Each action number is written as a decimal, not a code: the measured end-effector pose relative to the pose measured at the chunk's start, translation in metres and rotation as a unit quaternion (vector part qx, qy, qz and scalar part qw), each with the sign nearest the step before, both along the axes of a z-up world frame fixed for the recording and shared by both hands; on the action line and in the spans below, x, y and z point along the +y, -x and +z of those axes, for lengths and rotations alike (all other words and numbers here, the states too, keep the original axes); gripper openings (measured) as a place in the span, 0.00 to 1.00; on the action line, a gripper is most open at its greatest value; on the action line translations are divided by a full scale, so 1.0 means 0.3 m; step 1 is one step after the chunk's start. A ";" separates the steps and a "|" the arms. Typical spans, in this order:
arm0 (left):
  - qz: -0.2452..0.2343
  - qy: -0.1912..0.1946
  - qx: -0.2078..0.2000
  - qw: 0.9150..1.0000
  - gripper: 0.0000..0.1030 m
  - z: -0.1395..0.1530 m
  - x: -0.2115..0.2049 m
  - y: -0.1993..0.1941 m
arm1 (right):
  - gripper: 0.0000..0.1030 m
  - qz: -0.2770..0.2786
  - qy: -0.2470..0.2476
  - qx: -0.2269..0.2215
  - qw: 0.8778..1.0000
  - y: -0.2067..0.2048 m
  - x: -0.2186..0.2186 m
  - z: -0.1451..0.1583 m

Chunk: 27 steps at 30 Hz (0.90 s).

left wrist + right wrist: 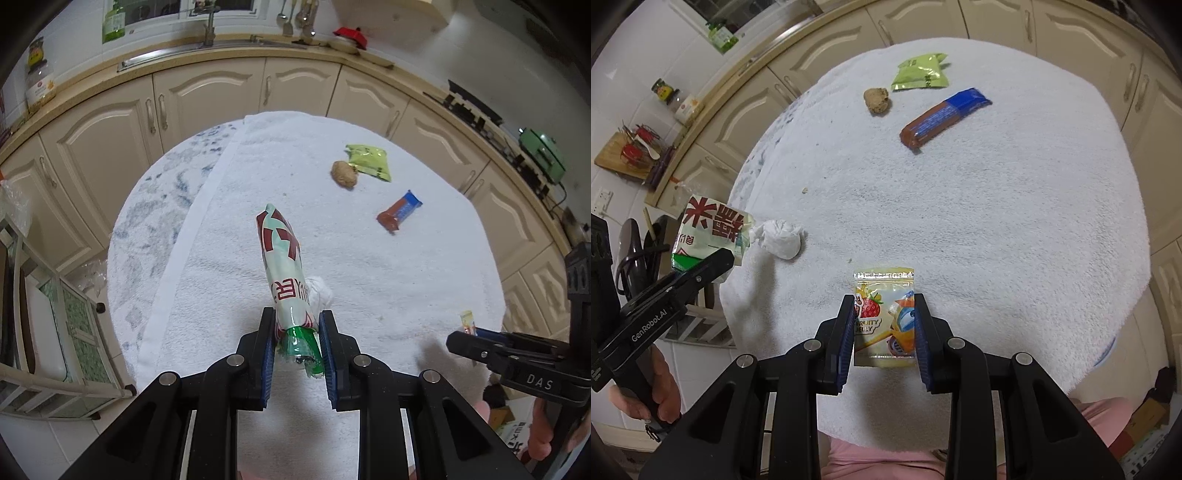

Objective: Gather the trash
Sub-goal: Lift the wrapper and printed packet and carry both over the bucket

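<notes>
My left gripper (296,325) is shut on a pale green snack bag with red characters (282,262), held above the white towel (388,280); the bag also shows at the left of the right wrist view (711,230). My right gripper (884,308) is open, its jaws on either side of a fruity jelly packet (884,317) that lies flat on the towel. A crumpled white tissue (779,238) lies beside the left gripper. A brown-and-blue wrapper (942,116), a light green packet (921,72) and a brown lump (877,99) lie farther off.
The towel covers a round table (997,221). Cream kitchen cabinets (207,96) and a counter curve around the far side. A glass-topped rack (55,317) stands at the left. The right gripper shows at the right of the left wrist view (509,354).
</notes>
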<state>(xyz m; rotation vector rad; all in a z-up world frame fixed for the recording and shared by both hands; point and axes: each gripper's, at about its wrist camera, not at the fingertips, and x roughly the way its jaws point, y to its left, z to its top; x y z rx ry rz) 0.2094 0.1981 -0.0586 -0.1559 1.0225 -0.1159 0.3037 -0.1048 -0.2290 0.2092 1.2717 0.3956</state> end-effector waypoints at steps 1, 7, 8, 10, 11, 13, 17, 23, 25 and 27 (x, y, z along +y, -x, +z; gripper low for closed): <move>-0.004 -0.002 -0.001 1.000 0.18 0.002 -0.010 -0.002 | 0.29 -0.003 0.000 -0.003 1.000 0.007 -0.014 0.007; -0.037 -0.002 0.000 0.999 0.18 0.003 -0.115 -0.015 | 0.29 -0.032 0.002 -0.013 0.999 0.055 -0.127 0.035; -0.044 -0.004 0.000 0.999 0.18 0.003 -0.140 -0.019 | 0.29 -0.036 0.001 -0.013 0.999 0.061 -0.146 0.037; -0.057 -0.006 -0.001 0.998 0.18 0.003 -0.195 -0.029 | 0.29 -0.048 0.001 -0.015 0.999 0.078 -0.194 0.040; -0.066 -0.005 0.000 0.998 0.18 0.001 -0.229 -0.034 | 0.29 -0.055 0.001 -0.015 0.998 0.088 -0.221 0.040; -0.083 -0.002 0.002 0.997 0.18 -0.004 -0.289 -0.045 | 0.29 -0.069 -0.001 -0.014 0.998 0.103 -0.275 0.040; -0.120 -0.007 0.001 0.993 0.18 -0.015 -0.436 -0.067 | 0.29 -0.100 0.000 -0.013 0.995 0.134 -0.392 0.035; -0.180 -0.017 0.006 0.983 0.18 -0.051 -0.661 -0.104 | 0.29 -0.159 -0.006 -0.011 0.987 0.188 -0.602 0.020; -0.201 -0.021 0.009 0.979 0.19 -0.065 -0.738 -0.121 | 0.29 -0.179 -0.009 -0.008 0.984 0.201 -0.668 0.014; -0.222 -0.023 0.010 0.975 0.18 -0.077 -0.817 -0.137 | 0.29 -0.197 -0.010 -0.005 0.980 0.215 -0.734 0.004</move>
